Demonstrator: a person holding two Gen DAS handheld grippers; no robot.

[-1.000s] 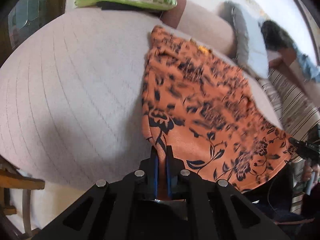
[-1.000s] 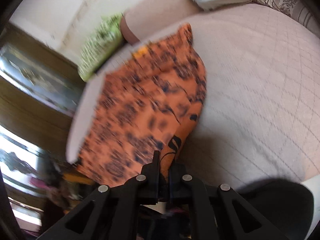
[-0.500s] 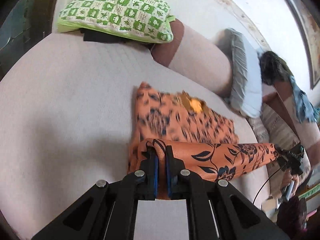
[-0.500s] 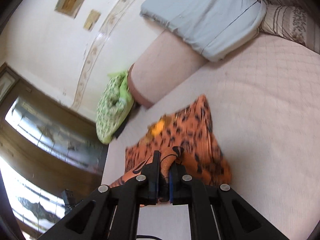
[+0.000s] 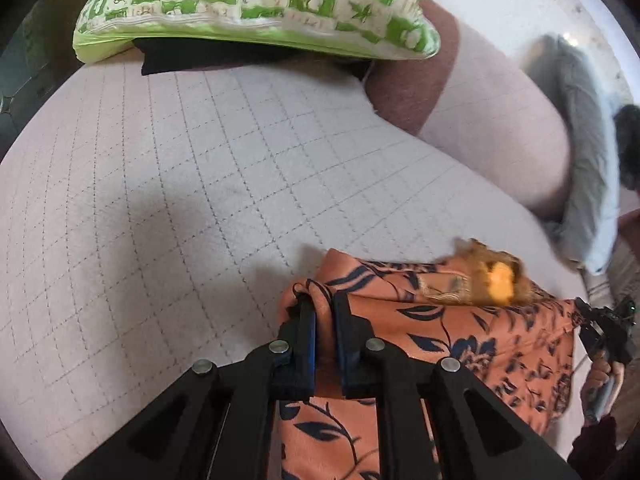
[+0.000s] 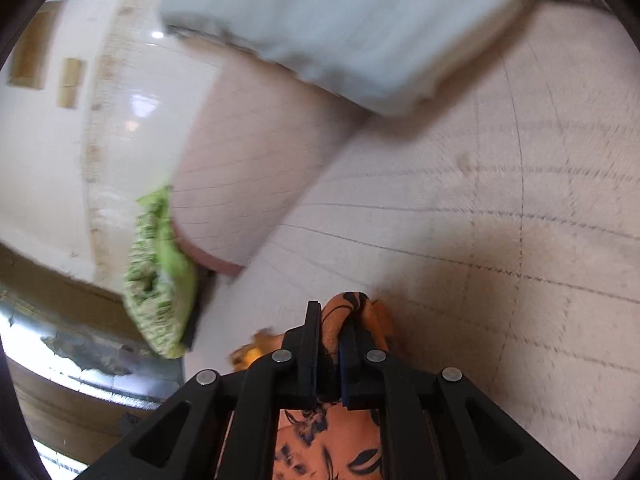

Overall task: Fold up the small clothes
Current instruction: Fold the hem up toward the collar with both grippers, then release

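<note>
The left gripper (image 5: 323, 312) is clamped on a bunched edge of the orange floral garment (image 5: 472, 344), with the cloth pinched between its two black fingers (image 5: 305, 336). Orange fabric also runs down beneath the gripper body toward the bottom of the left wrist view. The right gripper (image 6: 330, 322) is likewise closed on a fold of the same garment (image 6: 348, 308); the cloth bulges up over the tip of its right finger and continues below the gripper body.

In the left wrist view, the garment lies on the quilted pinkish bed cover (image 5: 180, 208), doubled over so that a straight folded edge runs from the left gripper toward the right side of the frame. A yellow patch (image 5: 500, 286) shows at the garment's far edge. At the right end of that edge, the right gripper (image 5: 596, 322) appears small and dark, with the person's hand (image 5: 606, 372) below it.

Beyond the garment, the bed cover extends bare, marked with a stitched grid. A pink bolster (image 5: 492, 136) lies along the far side of the bed. A green-and-white patterned pillow (image 5: 256, 4) rests at the far left of the bolster, over a dark item partly hidden beneath it. A grey-blue pillow (image 5: 588, 184) leans against the bolster at the right; it is blurred. In the right wrist view the same grey-blue pillow (image 6: 344, 24) fills the top, with a glossy white wall (image 6: 132, 92) behind.
</note>
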